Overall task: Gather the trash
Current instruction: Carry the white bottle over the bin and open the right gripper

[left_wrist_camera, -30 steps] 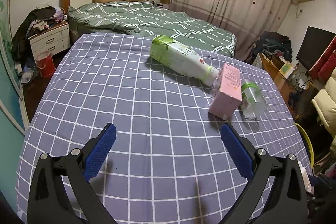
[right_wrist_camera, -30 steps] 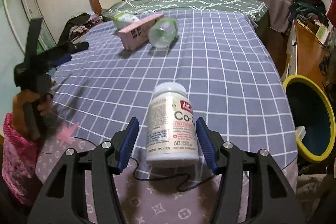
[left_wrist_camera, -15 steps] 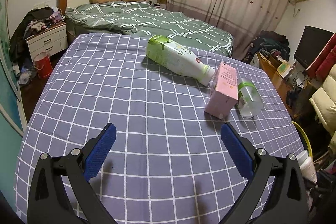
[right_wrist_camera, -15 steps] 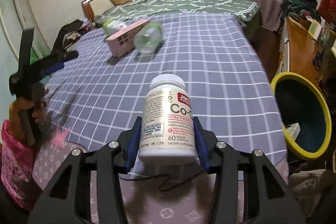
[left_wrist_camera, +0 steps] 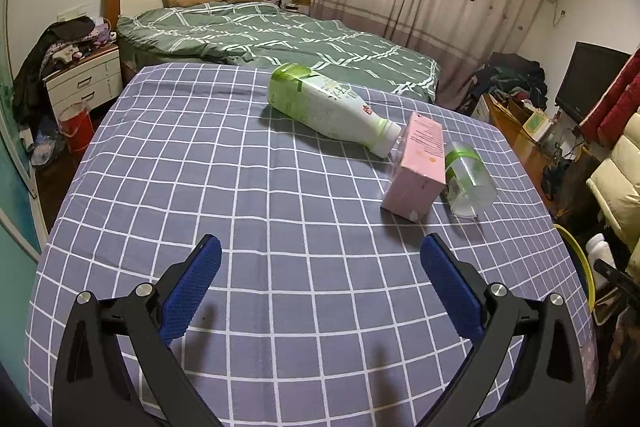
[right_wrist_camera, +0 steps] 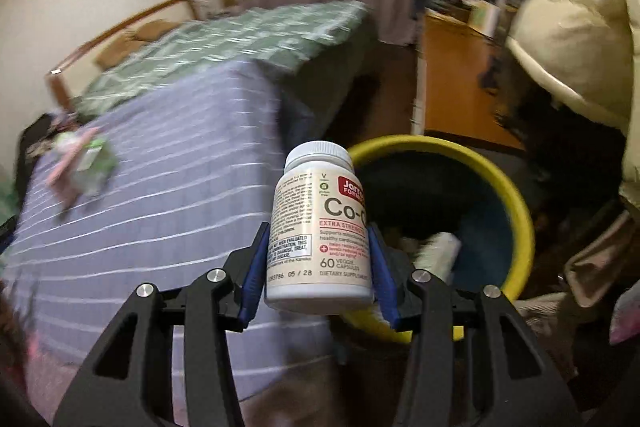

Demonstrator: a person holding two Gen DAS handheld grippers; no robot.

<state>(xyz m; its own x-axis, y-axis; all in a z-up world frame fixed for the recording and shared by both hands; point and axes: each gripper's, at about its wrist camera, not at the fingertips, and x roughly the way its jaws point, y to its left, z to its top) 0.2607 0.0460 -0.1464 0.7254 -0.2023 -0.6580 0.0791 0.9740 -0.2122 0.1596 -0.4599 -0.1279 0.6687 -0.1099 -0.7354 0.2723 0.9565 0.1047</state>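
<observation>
Right claw (right_wrist_camera: pixel 319 269), its blue pads pinching a white plastic supplement bottle (right_wrist_camera: pixel 320 227) upright between them, has swung off the checked purple bedspread (right_wrist_camera: pixel 160 187) toward the yellow-rimmed bin (right_wrist_camera: pixel 516 203) just ahead (drop is probably next), though motion blur smears the bin's contents and the left claw (left_wrist_camera: pixel 320 267) waits spread, empty.

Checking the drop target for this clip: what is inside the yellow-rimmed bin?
The yellow-rimmed bin has a dark blue inside holding a whitish, blurred piece of trash. The supplement bottle, gripped by the right gripper, covers the bin's near left part, so anything there is hidden.
</observation>
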